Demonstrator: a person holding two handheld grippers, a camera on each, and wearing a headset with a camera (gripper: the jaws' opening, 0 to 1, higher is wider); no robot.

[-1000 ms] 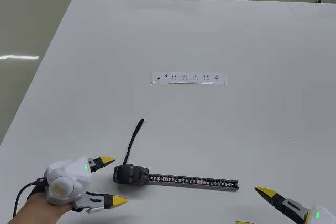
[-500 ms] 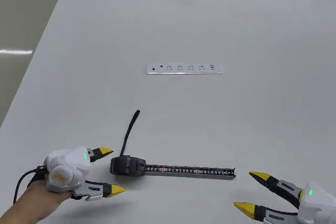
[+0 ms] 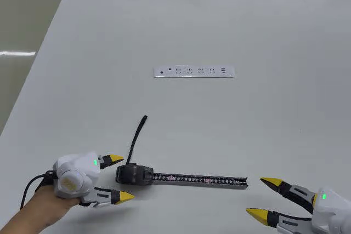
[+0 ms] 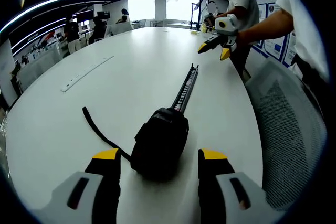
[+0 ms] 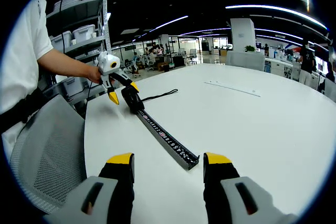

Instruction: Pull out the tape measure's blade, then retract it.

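A black tape measure lies on the white table with its dark blade pulled out to the right and a black wrist strap trailing away. My left gripper is open, its yellow tips just left of the case; the case sits just ahead of its jaws. My right gripper is open a little right of the blade's end hook, which lies just ahead of its jaws, not touching.
A white power strip lies flat at the table's middle. A mesh chair stands by the near edge. Shelves with bins and people stand beyond the table in the gripper views.
My left gripper has edged right, closer to the tape case. The right gripper has come up into the head view, then held steady near the blade's end. The tape lies unchanged.
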